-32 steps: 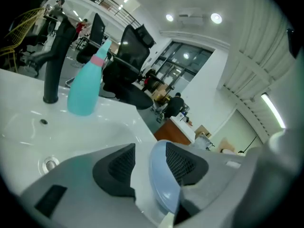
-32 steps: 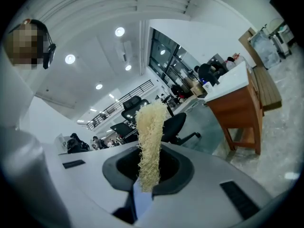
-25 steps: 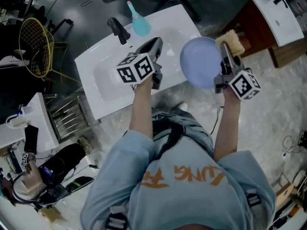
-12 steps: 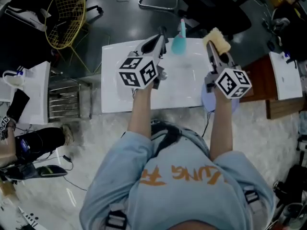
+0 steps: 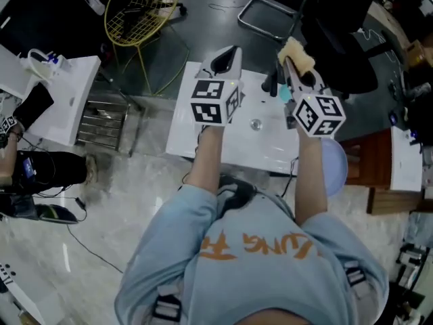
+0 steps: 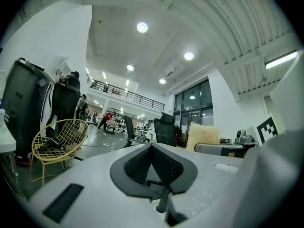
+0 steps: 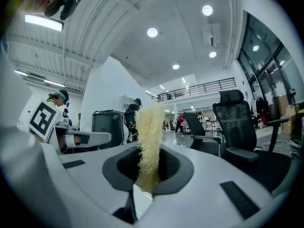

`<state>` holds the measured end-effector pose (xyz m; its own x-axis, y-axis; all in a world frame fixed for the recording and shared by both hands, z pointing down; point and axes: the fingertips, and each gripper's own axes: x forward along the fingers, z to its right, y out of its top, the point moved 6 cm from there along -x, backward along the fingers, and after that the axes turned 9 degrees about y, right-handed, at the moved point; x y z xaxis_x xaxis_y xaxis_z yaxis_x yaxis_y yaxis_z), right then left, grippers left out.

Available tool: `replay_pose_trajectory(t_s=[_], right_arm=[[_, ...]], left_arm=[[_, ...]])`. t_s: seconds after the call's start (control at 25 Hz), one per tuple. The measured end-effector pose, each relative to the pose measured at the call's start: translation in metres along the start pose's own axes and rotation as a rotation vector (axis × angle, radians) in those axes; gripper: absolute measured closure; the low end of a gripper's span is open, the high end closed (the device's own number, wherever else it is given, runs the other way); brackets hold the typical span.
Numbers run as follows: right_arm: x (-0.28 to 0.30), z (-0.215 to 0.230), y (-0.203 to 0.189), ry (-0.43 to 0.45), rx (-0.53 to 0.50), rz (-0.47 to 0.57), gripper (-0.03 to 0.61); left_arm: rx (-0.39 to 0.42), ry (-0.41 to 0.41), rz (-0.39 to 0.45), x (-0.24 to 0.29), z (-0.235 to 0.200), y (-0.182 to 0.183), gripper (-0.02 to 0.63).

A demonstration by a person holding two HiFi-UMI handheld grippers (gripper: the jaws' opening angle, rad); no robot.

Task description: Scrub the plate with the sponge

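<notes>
My left tongs (image 5: 227, 54) are closed, pad against pad, with nothing between them. I hold them out level above the far edge of the white sink (image 5: 196, 135). My right tongs (image 5: 292, 65) are clamped on the yellow sponge (image 5: 297, 51). In the right gripper view its shaggy fibres stand up in a narrow strip squeezed between the two pads. These tongs also point level, reaching past the back of the sink, close to the dark tap (image 5: 271, 83).

The plate (image 5: 334, 168) is pale blue. In the head view it sits low on the right, just past the sink's right edge and partly hidden under my right forearm. It is well apart from both tongs and from the sponge. I cannot tell what it rests on.

The sink bowl shows its drain (image 5: 255, 123) between my two arms. A yellow wire chair (image 5: 139, 5) stands beyond the sink on the left, and a black office chair (image 5: 342, 36) on the right.
</notes>
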<state>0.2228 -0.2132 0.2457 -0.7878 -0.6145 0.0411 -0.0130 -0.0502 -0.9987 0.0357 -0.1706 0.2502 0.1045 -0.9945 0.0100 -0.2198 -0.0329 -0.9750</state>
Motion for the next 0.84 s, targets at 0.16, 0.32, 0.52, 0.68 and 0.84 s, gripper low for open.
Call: replay_pose_trajectory(t_s=[0.16, 0.32, 0.52, 0.68, 0.84], right_arm=[[0.038, -0.028, 0.007, 0.015, -0.040, 0.004, 0.545], [0.059, -0.044, 0.006, 0.014, -0.059, 0.007, 0.545], [0.072, -0.052, 0.009, 0.006, -0.067, 0.021, 0.545], [0.080, -0.058, 0.009, 0.010, -0.077, 0.035, 0.545], [0.094, -0.065, 0.008, 0.006, -0.096, 0.020, 0.545]], left_arm=[[-0.001, 0.029, 0.030, -0.009, -0.036, 0.014, 0.611], [0.005, 0.040, 0.032, -0.012, -0.062, 0.020, 0.612], [-0.002, 0.044, 0.050, -0.011, -0.078, 0.024, 0.612], [0.002, 0.062, 0.040, -0.011, -0.091, 0.025, 0.611], [-0.001, 0.075, 0.036, -0.012, -0.107, 0.026, 0.611]])
